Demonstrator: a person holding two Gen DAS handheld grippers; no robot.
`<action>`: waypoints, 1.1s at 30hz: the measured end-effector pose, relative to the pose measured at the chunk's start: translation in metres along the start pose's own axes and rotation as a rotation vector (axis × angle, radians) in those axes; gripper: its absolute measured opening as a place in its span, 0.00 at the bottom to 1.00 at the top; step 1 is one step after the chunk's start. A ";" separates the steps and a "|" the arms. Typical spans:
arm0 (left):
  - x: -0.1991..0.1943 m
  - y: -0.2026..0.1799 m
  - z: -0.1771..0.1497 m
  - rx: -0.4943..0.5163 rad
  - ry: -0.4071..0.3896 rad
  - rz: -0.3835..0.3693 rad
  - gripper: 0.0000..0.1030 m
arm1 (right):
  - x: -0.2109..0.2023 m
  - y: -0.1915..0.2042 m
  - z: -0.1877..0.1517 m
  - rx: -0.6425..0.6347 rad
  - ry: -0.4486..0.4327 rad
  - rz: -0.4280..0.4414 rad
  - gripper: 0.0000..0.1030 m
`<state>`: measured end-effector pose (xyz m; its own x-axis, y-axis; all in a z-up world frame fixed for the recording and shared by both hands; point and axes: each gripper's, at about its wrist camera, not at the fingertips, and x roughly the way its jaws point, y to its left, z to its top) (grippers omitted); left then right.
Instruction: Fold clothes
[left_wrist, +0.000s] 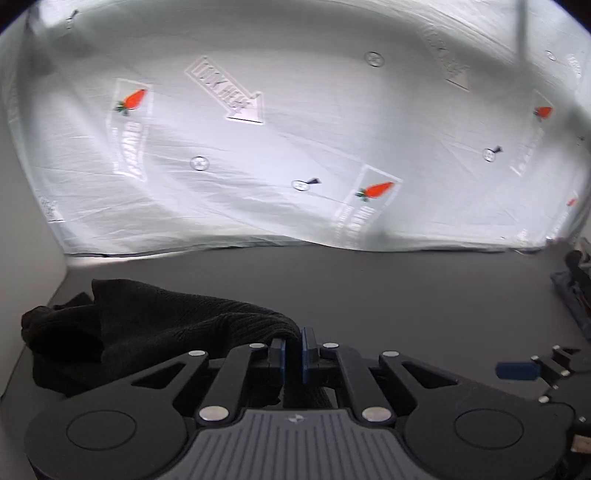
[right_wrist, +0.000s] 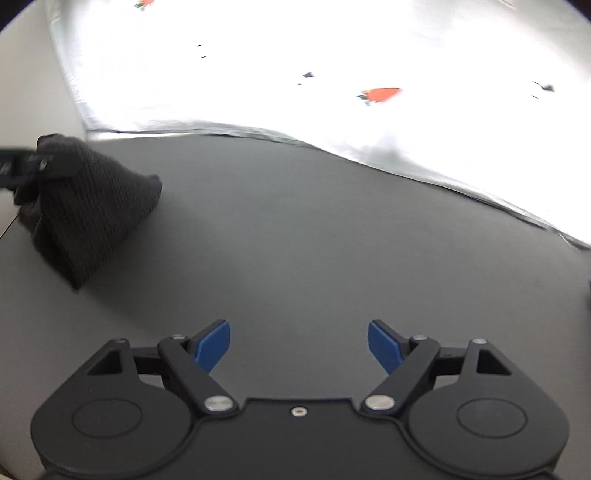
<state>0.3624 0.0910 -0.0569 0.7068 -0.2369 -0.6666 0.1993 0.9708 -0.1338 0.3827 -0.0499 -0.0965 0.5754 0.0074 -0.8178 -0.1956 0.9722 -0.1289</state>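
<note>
Two grippers low over table (right_wrist: 295, 229), left gripper (left_wrist: 293, 345) apparently pinching black knit (left_wrist: 147, 325), right gripper (right_wrist: 299, 343) fingers apart.

A dark grey tabletop (left_wrist: 369, 288) filled the foreground, matte and evenly lit. Along the tabletop's far edge lay a white printed sheet (left_wrist: 295, 147) with orange carrots, grey arrows and small round marks, creased and glaring under strong light, washed out in the right wrist view. Left of the tabletop stood a pale wall (left_wrist: 22, 206).
</note>
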 end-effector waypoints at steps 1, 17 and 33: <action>0.003 -0.034 -0.008 0.052 0.075 -0.113 0.13 | -0.009 -0.027 -0.009 0.040 0.000 -0.036 0.80; 0.026 -0.049 -0.037 -0.149 0.223 0.294 0.69 | -0.029 -0.159 -0.076 0.122 0.026 -0.016 0.81; 0.121 0.071 -0.040 -0.182 0.203 0.558 0.69 | 0.023 -0.019 0.038 -0.255 -0.111 0.178 0.82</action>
<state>0.4348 0.1332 -0.1760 0.5240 0.3026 -0.7961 -0.2945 0.9415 0.1640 0.4304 -0.0591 -0.0917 0.5943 0.2114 -0.7760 -0.4858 0.8633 -0.1369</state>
